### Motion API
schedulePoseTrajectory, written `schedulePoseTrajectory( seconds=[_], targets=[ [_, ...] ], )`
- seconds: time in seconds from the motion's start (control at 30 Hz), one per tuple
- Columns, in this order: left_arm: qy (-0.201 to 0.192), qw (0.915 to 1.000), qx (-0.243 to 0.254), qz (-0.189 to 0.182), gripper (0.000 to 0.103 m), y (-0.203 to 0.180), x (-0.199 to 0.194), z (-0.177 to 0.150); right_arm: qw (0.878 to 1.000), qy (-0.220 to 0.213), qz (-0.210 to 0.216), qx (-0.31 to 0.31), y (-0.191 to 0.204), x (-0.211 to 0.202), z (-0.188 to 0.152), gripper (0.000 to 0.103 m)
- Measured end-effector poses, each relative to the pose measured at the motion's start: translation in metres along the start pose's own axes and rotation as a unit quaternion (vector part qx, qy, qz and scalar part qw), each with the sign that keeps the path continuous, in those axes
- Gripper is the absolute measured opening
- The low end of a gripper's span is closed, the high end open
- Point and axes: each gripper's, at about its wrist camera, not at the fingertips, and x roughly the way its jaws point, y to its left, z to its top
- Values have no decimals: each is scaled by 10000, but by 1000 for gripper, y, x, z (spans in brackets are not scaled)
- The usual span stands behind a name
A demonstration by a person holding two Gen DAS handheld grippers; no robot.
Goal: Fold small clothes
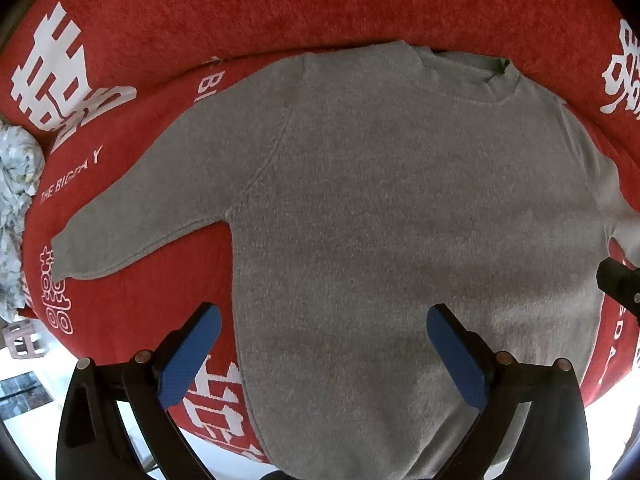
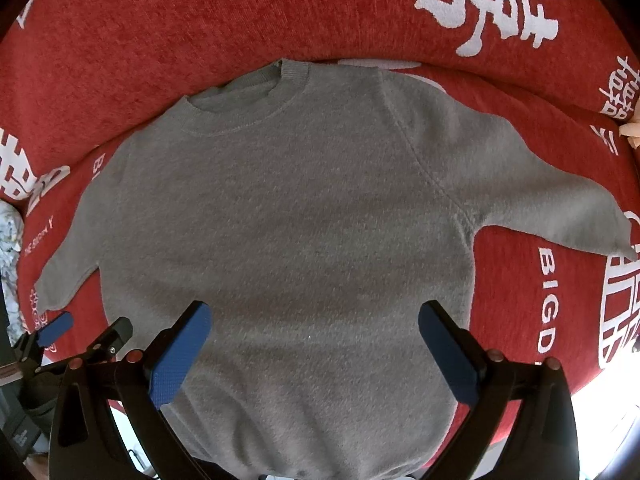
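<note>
A small grey knit sweater lies flat and spread out on a red sofa cover, collar away from me, both sleeves out to the sides. It also shows in the right wrist view. My left gripper is open and empty, its blue pads above the sweater's lower left part. My right gripper is open and empty above the sweater's lower middle. The left gripper's tip shows at the left of the right wrist view, near the left sleeve cuff.
The red sofa cover with white characters rises into a backrest behind the sweater. A crumpled pale floral cloth lies at the far left. The sofa's front edge and bright floor are at the lower left.
</note>
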Motion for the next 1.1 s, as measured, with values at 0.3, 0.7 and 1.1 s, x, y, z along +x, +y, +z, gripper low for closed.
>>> schedulePoseTrajectory(
  seconds=[0.3,0.7,1.1],
  targets=[
    [226,9997,44,121,103,2,2,-2,10000,5,-7,36,0,-2,-4,103],
    [284,9995,15,106,103,8,7,-2,10000,19,-29,-12,4,1,-5,103],
    [305,9995,-39,14,103,16,8,-4,10000,37,-71,-57,15,3,-3,103]
  ],
)
